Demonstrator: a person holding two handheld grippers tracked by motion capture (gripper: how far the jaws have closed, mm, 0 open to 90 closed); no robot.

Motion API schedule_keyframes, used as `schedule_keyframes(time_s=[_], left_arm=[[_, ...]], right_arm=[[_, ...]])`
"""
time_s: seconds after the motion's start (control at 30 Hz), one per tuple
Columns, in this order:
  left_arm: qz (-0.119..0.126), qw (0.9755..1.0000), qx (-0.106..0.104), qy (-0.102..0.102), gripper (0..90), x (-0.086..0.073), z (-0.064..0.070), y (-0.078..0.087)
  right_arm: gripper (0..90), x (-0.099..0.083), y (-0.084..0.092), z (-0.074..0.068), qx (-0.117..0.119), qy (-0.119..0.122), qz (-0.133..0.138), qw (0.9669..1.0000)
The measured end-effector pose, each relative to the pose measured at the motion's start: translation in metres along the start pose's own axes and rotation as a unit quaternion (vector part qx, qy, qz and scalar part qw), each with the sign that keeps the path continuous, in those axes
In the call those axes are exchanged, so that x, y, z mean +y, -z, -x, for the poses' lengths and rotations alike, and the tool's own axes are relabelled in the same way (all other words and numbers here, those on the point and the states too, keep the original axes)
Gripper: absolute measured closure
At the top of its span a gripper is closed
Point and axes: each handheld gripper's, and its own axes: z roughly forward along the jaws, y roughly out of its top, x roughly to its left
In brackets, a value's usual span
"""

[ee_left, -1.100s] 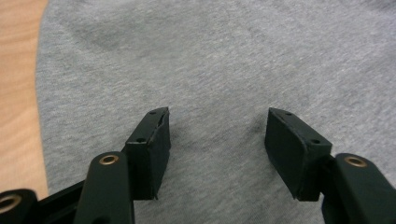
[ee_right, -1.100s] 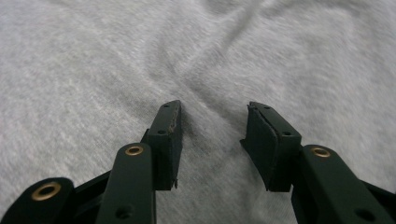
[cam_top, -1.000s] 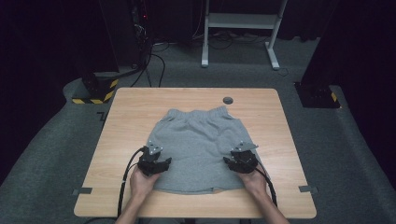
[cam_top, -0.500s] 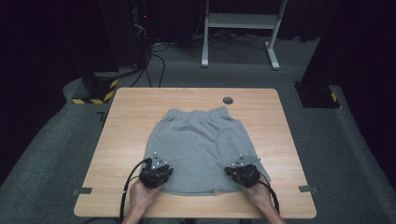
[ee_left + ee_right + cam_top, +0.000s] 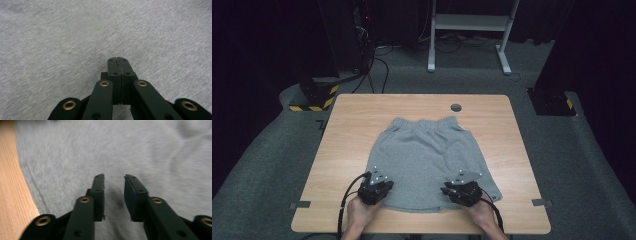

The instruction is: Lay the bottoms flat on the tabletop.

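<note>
Grey shorts (image 5: 427, 160) lie flat on the wooden table (image 5: 347, 125), waistband at the far side, hem at the near edge by the person's hands. The cloth is mostly smooth, with a soft fold running down the right half.

Left claw (image 5: 374, 187) sits on the near-left corner of the shorts. In the left gripper view its jaws are pressed fully together, tips resting against the grey cloth (image 5: 62, 37); whether any cloth is pinched between them can't be told.

Right claw (image 5: 464, 190) sits on the near-right part of the hem. In the right gripper view its jaws stand apart with a clear gap, having just opened a little, and only the fabric (image 5: 140, 150) lies beneath, not gripped. Bare table (image 5: 10, 177) shows beside the hem there.

A small dark round grommet (image 5: 456, 107) sits near the table's far edge, well apart from the shorts.
</note>
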Motion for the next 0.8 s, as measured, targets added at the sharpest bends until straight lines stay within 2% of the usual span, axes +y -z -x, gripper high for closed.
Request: schedule_keyframes(time_s=[0.03, 0.13, 0.23, 0.33, 0.43, 0.53, 0.57, 0.63, 0.73, 0.8], left_arm=[[0.000, 1.0000, 0.000, 0.003, 89.4, -0.001, 0.000, 0.000], [0.003, 1.0000, -0.001, 0.007, 89.5, -0.003, -0.002, 0.002], [0.004, 1.0000, -0.002, 0.008, 89.5, -0.004, -0.002, 0.003], [0.006, 0.9999, -0.004, 0.009, 89.6, -0.004, -0.002, 0.005], [0.014, 0.9999, -0.005, 0.007, 89.5, -0.002, -0.001, 0.008], [0.015, 0.9999, -0.004, 0.005, 89.5, -0.002, 0.000, 0.010], [0.014, 0.9999, -0.004, 0.005, 89.5, -0.003, -0.001, 0.011], [0.013, 0.9999, -0.005, 0.009, 89.4, -0.007, -0.002, 0.012], [0.012, 0.9998, -0.008, 0.012, 89.0, -0.013, -0.002, 0.013], [0.020, 0.9996, -0.010, 0.016, 86.6, -0.014, -0.002, 0.014]], right_arm=[[79.5, 0.000, -0.004, -0.003, 0.001, 0.009, -0.011, 0.9999], [88.4, -0.002, -0.003, -0.006, 0.014, 0.023, -0.011, 0.9996], [89.6, -0.006, 0.003, -0.009, 0.030, 0.034, -0.019, 0.9988], [89.0, -0.007, 0.011, -0.010, 0.040, 0.037, -0.013, 0.9984], [82.5, -0.005, 0.013, -0.008, 0.029, 0.025, 0.005, 0.9993], [79.4, -0.003, 0.004, -0.006, 0.019, 0.011, -0.002, 0.9998], [79.5, -0.003, 0.000, -0.006, 0.022, 0.012, -0.009, 0.9996], [80.0, -0.005, -0.001, -0.010, 0.025, 0.019, -0.007, 0.9995], [79.8, -0.008, 0.003, -0.015, 0.036, 0.031, -0.011, 0.9988], [77.6, -0.010, 0.005, -0.016, 0.039, 0.030, -0.012, 0.9987]])
